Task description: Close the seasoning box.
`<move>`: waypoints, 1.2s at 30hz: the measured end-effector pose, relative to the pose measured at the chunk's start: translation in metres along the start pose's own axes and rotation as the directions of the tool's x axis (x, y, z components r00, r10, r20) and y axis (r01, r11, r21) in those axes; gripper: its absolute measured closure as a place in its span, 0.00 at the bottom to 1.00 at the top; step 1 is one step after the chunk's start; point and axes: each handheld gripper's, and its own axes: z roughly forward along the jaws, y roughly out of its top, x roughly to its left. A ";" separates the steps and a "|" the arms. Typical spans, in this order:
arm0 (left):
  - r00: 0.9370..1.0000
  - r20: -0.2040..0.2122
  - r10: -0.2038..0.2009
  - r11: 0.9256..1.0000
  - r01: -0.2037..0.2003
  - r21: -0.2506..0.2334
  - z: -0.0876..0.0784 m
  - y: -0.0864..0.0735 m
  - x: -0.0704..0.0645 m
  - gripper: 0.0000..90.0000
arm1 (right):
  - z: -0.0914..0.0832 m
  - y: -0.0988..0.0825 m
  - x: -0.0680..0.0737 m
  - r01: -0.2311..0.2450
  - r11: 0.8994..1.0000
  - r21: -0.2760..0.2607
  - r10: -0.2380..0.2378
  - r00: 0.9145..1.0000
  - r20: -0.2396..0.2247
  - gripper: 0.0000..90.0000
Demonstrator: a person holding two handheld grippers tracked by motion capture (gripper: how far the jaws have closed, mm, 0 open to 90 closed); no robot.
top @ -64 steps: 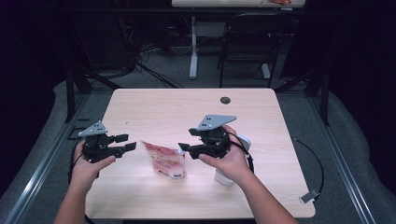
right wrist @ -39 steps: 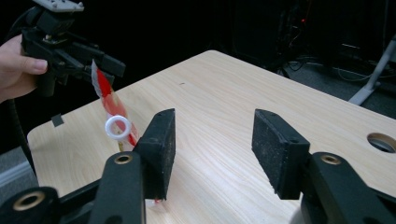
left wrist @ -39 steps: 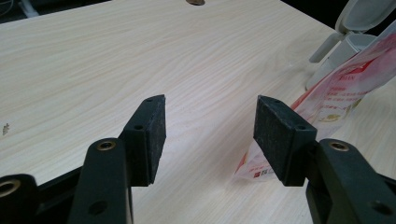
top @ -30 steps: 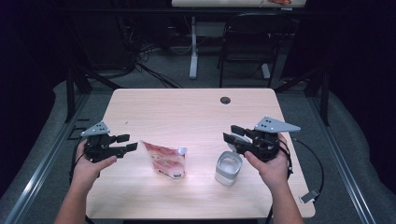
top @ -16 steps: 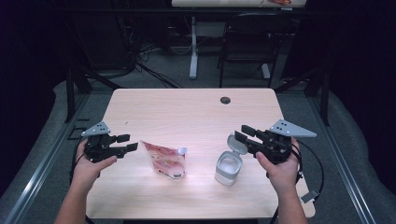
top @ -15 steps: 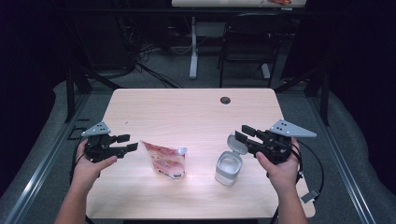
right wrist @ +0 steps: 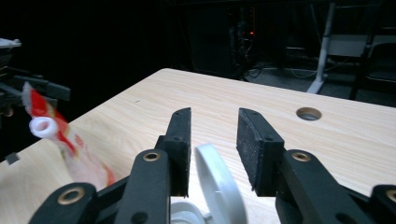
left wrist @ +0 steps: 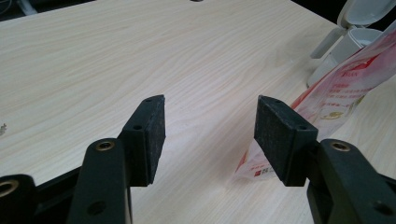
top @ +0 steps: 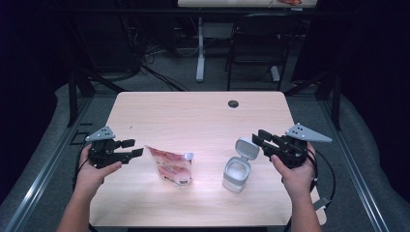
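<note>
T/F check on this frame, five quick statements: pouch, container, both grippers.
1. The white container has its flip lid open. True.
2. The left gripper is clamped on the red pouch. False: its jaws stand open and hold nothing; the pouch lies beside them on the table.
3. The right gripper has the lid between its jaws. True: in the right gripper view the lid's edge sits in the gap, and the jaws have just been closing, with no pad seen pressing on it yet.
4. The pouch's white spout points toward the container. True.
5. The pouch stands inside the container. False: it sits apart from it, to the container's left in the high view.
</note>
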 end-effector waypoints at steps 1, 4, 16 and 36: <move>1.000 0.000 0.000 1.000 0.000 0.000 0.000 0.000 0.000 0.49 | 0.000 -0.001 -0.002 -0.010 1.000 -0.005 0.010 1.000 0.006 0.75; 1.000 -0.006 0.002 1.000 -0.002 0.002 0.000 0.000 0.000 0.49 | 0.002 -0.005 -0.007 -0.014 1.000 0.009 0.014 1.000 0.013 0.78; 1.000 -0.011 0.008 1.000 -0.008 0.006 0.003 0.000 -0.001 0.48 | 0.001 -0.017 -0.026 -0.070 0.997 -0.013 0.071 0.995 0.067 0.82; 1.000 -0.012 0.014 1.000 -0.013 0.024 0.005 0.000 -0.002 0.48 | 0.014 -0.038 -0.042 -0.113 0.992 0.048 0.108 0.990 0.091 1.00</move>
